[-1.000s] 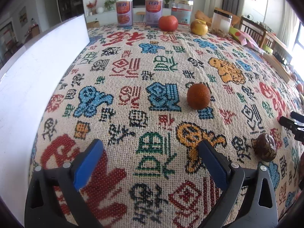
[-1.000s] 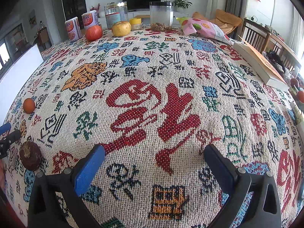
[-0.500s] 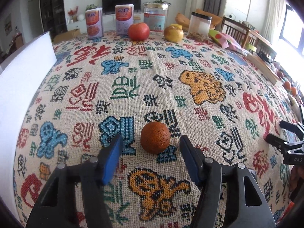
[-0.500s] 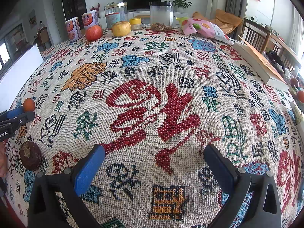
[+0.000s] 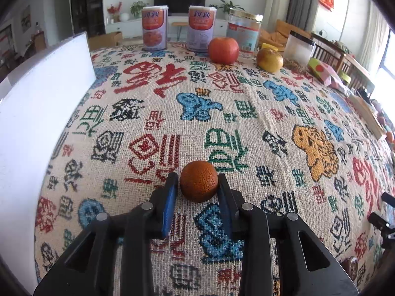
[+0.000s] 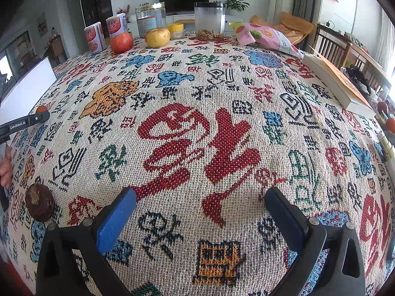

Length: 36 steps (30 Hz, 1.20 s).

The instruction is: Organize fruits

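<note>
A small rough-skinned orange point(image 5: 198, 181) sits between the blue pads of my left gripper point(image 5: 197, 176), which is shut on it just above the patterned cloth point(image 5: 222, 113). In the right wrist view the same orange point(image 6: 41, 109) peeks out behind a left finger point(image 6: 24, 123). My right gripper point(image 6: 200, 204) stands open over bare cloth with nothing between its fingers; it also shows at the edge of the left wrist view point(image 5: 381, 208). A dark brown round fruit point(image 6: 40, 206) lies at the near left. A red apple point(image 5: 223, 50) and a yellow fruit point(image 5: 269, 60) stand at the far edge.
A white board point(image 5: 37, 123) stands along the left side. Two cans point(image 5: 154, 30), a labelled jar point(image 5: 243, 33), a clear container point(image 6: 209, 21) and a pink snack bag point(image 6: 266, 37) line the back. A book point(image 6: 338, 83) lies at the right edge.
My left gripper moved forward across the cloth to the small orange, and its jaws went from wide open to closed on it. The right gripper has not moved.
</note>
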Each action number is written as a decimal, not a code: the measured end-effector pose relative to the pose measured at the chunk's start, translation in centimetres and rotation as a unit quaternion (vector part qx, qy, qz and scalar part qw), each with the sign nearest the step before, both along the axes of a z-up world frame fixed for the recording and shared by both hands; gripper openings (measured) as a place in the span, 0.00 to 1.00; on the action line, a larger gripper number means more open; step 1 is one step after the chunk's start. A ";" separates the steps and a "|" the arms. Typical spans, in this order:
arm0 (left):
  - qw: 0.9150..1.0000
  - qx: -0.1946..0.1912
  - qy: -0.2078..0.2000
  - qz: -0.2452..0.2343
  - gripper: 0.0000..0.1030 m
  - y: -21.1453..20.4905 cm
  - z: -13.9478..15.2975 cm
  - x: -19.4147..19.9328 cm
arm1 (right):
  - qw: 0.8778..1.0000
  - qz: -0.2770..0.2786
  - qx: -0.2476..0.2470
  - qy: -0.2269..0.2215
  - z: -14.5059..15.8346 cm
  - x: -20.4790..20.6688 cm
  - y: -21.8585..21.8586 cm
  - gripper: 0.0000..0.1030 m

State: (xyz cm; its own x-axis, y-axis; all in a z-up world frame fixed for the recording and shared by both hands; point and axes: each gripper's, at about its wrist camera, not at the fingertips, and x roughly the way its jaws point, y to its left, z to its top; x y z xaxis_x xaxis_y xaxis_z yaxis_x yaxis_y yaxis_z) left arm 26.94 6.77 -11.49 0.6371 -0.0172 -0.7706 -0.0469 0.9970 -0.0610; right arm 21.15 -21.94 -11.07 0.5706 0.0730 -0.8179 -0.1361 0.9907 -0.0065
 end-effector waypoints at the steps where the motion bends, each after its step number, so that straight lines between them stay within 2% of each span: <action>1: 1.000 0.014 0.004 0.003 0.65 -0.3 -0.1 -0.1 | 1.000 0.000 0.000 0.000 0.0 0.0 0.0 1.00; 2: 0.999 0.028 0.013 0.008 0.90 -0.5 -0.4 -0.2 | 1.000 0.000 0.000 0.000 0.0 0.0 0.0 1.00; 3: 0.999 0.040 0.023 0.017 0.96 -0.7 -0.6 -0.1 | 1.000 0.000 0.000 0.000 0.0 0.0 0.0 1.00; 6: 0.999 0.025 0.029 0.026 0.99 0.0 -0.8 0.0 | 1.000 0.000 0.000 0.000 0.0 0.0 0.0 1.00; 12: 0.999 0.025 0.030 0.026 1.00 0.0 -1.0 0.0 | 1.000 0.002 0.000 0.001 -0.1 0.0 0.0 1.00; 15: 0.999 0.025 0.030 0.026 1.00 0.1 -1.0 0.0 | 0.999 0.042 -0.002 0.026 0.1 1.2 0.2 1.00; 19: 0.999 0.025 0.030 0.026 1.00 0.0 -1.0 0.0 | 0.996 0.067 0.024 0.060 1.4 6.4 1.0 1.00; 22: 0.999 0.025 0.030 0.026 0.99 0.0 -1.0 0.0 | 0.996 0.070 0.054 0.029 3.5 12.1 3.0 1.00; 25: 0.999 0.025 0.030 0.026 1.00 0.0 -1.0 0.0 | 0.995 0.075 0.062 0.011 4.2 18.6 6.5 1.00; 30: 0.999 0.025 0.030 0.026 1.00 0.0 -1.0 0.0 | 0.997 0.074 0.033 -0.010 4.3 27.5 12.3 1.00; 33: 0.999 0.025 0.030 0.026 0.99 0.0 -1.0 0.0 | 0.997 0.074 0.025 -0.013 4.3 31.2 14.9 1.00; 36: 0.999 0.025 0.030 0.026 0.99 0.0 -1.0 0.0 | 0.997 0.072 -0.005 0.000 3.1 33.8 16.7 0.99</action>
State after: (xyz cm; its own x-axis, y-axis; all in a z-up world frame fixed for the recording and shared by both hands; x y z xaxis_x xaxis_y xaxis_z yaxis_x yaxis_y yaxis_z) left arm 26.97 6.81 -12.49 0.5883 0.0545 -0.8068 -0.1009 0.9949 -0.0064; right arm 54.94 -5.21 -7.92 0.5543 0.1458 -0.8194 -0.2772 0.9607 -0.0165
